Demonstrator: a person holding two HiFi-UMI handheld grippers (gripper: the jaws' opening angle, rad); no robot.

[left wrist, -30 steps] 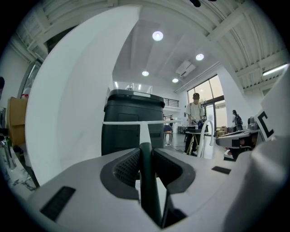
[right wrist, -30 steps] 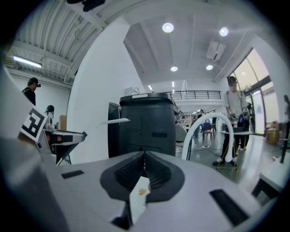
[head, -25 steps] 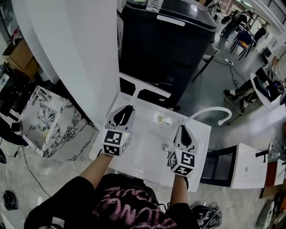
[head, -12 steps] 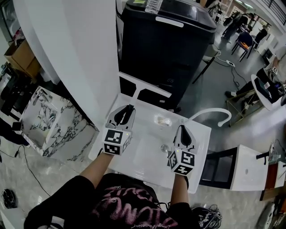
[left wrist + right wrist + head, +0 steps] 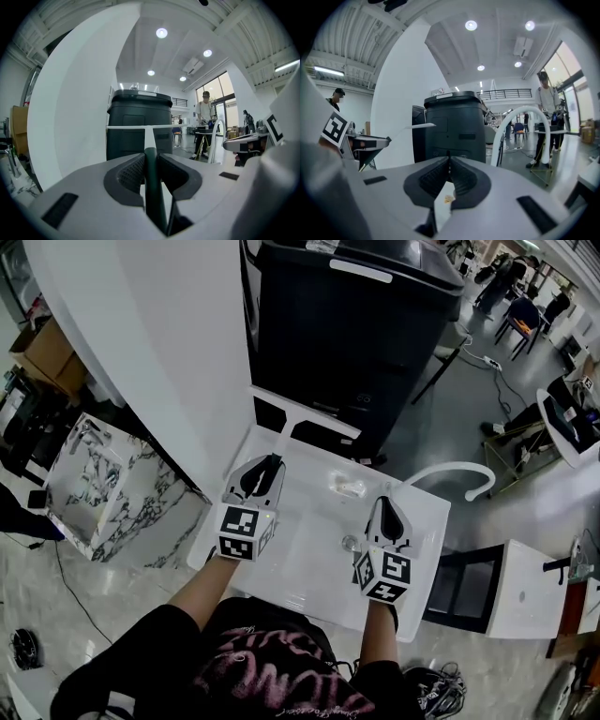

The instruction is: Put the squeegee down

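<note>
The squeegee (image 5: 302, 414) has a white blade and a dark handle; its blade pokes past the far edge of the white sink top (image 5: 422, 521). My left gripper (image 5: 265, 468) is shut on the handle at the sink's far left. In the left gripper view the dark handle (image 5: 153, 187) runs between the jaws, and the white blade (image 5: 140, 127) stands crosswise ahead of the left gripper (image 5: 149, 154). My right gripper (image 5: 384, 510) hovers over the sink's right side, shut with nothing in it. Seen from the right gripper view, the right gripper (image 5: 449, 164) has its jaws meeting.
A tall black bin (image 5: 352, 324) stands just beyond the sink. A white pillar (image 5: 159, 352) rises at the left. A white arched faucet (image 5: 455, 472) curves at the sink's far right. A drain (image 5: 350, 543) and a small clear scrap (image 5: 345, 487) lie in the basin.
The head view has shifted slightly. Both grippers keep their places, and the left one still holds the squeegee.
</note>
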